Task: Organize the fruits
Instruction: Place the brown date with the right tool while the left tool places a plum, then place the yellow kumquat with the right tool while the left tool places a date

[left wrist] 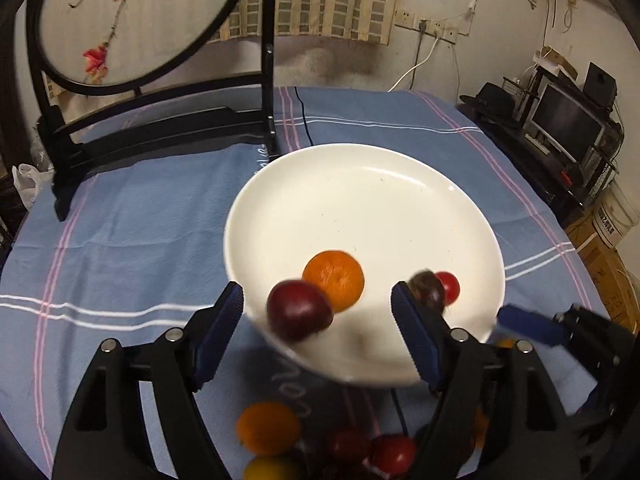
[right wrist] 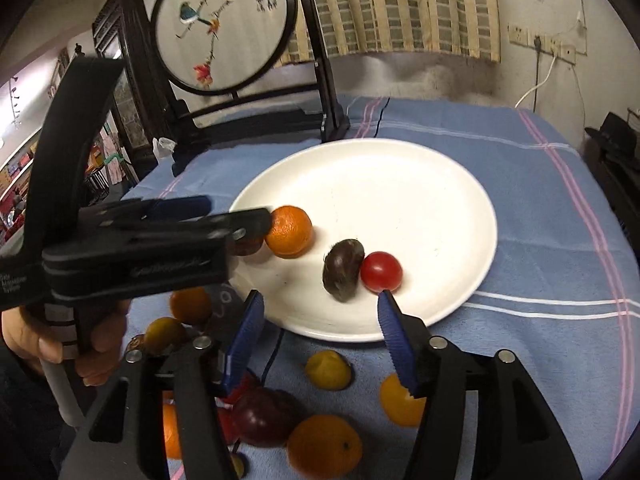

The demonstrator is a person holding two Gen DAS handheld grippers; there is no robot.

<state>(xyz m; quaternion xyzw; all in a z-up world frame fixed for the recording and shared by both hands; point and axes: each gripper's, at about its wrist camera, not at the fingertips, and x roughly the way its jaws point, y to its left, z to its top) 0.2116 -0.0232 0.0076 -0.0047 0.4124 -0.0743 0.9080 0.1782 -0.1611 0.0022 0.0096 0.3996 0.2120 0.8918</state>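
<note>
Left gripper (left wrist: 316, 312) jaws spread around plum (left wrist: 298, 310), right gripper (right wrist: 320, 312) agape, white plate (right wrist: 420, 184)

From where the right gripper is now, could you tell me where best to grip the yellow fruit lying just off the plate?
Probably across the widest middle of the yellow fruit, coming from above: it is roundish, lies on the cloth, and shows open space on both sides for the right gripper's fingers.

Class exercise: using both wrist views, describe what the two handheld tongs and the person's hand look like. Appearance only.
Both tongs, left and right, have matte black angular frames with cut-out openings, silver round pivot screws, and blue ribbed fingers. The right view shows the left unit's black body with faint white lettering and a pale grip, held by a bare hand. No cables show.
</note>
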